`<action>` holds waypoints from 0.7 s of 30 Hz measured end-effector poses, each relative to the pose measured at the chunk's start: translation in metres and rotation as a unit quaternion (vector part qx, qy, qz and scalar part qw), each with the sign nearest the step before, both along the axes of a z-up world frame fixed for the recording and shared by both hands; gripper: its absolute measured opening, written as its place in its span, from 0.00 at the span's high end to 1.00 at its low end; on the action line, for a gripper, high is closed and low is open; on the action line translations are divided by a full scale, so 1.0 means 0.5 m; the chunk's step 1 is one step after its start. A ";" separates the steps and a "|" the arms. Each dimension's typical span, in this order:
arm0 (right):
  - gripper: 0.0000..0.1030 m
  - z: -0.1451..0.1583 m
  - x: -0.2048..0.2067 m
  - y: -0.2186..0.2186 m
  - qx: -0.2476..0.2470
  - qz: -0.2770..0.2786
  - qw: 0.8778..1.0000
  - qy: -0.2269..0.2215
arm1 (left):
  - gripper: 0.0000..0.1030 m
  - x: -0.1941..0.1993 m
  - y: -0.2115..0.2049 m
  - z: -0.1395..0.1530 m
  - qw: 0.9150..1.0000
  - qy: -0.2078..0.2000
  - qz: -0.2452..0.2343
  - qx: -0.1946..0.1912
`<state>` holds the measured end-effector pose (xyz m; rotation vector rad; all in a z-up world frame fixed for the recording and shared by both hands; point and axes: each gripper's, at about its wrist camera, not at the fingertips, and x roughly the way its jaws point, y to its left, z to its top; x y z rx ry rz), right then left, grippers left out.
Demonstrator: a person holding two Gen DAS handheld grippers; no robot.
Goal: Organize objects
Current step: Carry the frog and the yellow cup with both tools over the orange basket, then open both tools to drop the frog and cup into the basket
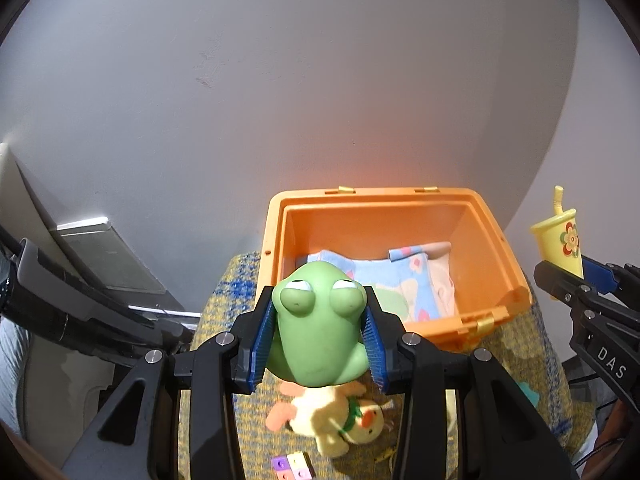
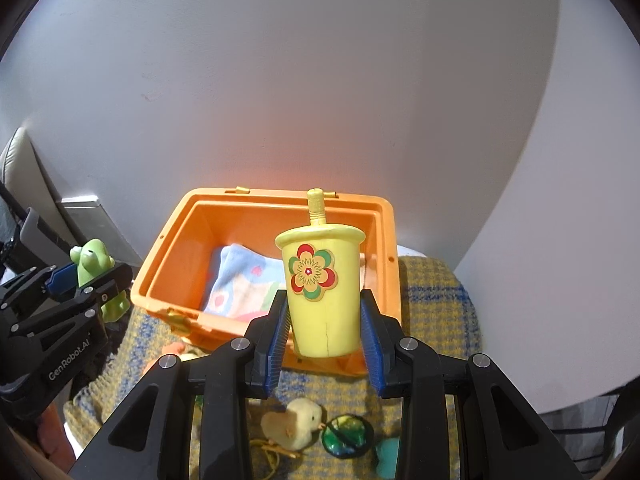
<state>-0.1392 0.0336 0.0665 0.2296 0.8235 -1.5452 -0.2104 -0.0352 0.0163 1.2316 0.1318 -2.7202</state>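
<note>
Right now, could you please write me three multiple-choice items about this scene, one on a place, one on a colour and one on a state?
1. Where does the folded cloth lie?
A. in the orange box
B. on the checked mat
C. under the plush chick

2. What colour is the toy cup with the straw?
A. blue
B. yellow
C. white

3. What is the left gripper doing?
A. hanging open
B. clamping the box rim
C. clamping the green frog toy

Answers:
1 A: the folded cloth rests on the floor of the orange box.
2 B: the toy cup in the right gripper is yellow.
3 C: the left gripper has its jaws pressed on the green frog toy.
</note>
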 end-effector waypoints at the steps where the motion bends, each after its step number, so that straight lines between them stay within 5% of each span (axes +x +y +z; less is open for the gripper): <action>1: 0.67 -0.002 0.000 -0.009 0.003 0.000 1.000 0.000 | 0.62 -0.009 -0.003 -0.002 1.000 0.001 0.000 -0.001; 21: 0.67 -0.078 -0.011 -0.193 0.057 -0.008 0.998 0.006 | 0.61 -0.173 -0.025 -0.087 0.999 -0.038 -0.017 0.006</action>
